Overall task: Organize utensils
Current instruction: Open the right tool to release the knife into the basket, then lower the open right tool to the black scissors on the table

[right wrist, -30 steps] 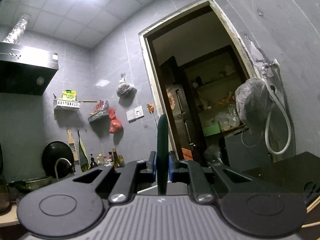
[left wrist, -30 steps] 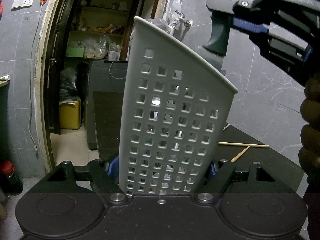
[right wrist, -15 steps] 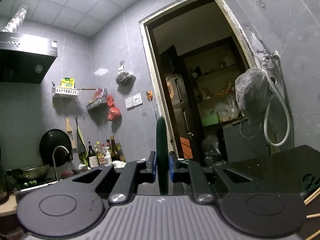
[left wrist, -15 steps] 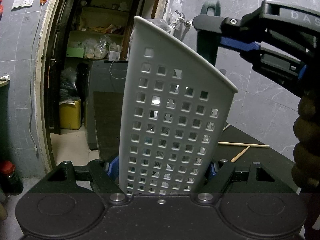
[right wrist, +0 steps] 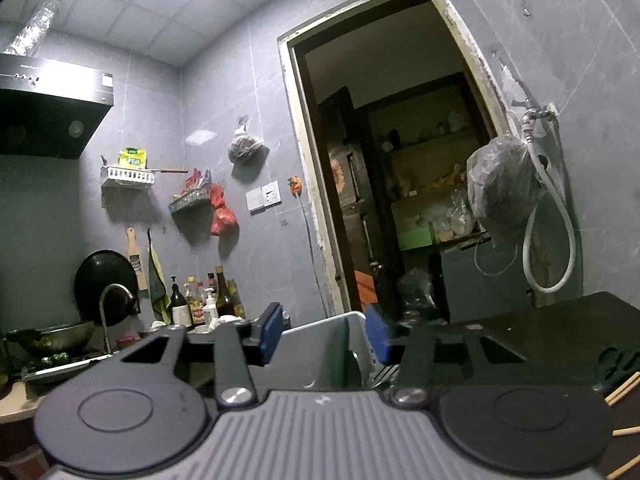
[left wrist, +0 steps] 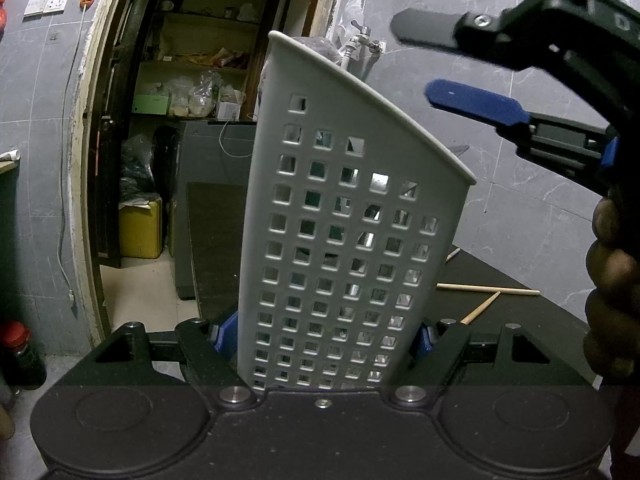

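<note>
My left gripper [left wrist: 324, 336] is shut on the lower part of a tall white perforated utensil holder [left wrist: 344, 216], which stands upright in front of it. Above the holder's slanted rim at the upper right hovers my right gripper [left wrist: 412, 58], its jaws opening with nothing between the fingers. In the right wrist view the right gripper [right wrist: 325, 334] has its blue pads [right wrist: 272, 332] spread apart. A dark green utensil handle [right wrist: 339, 354] stands free between them, inside the holder's white rim [right wrist: 316, 325]. The rest of that utensil is hidden in the holder.
Two wooden chopsticks [left wrist: 486, 289] lie on the black tabletop [left wrist: 520, 320] behind the holder, and more chopsticks [right wrist: 624, 390] show at the right. A hand [left wrist: 612, 280] grips the right gripper. Behind are a doorway [left wrist: 192, 120], a wall tap [right wrist: 534, 114] and a hanging bag [right wrist: 504, 184].
The right gripper lowered the dark green handle into the holder, then its jaws spread apart and let go. The handle no longer sticks up above the rim. The left gripper kept still.
</note>
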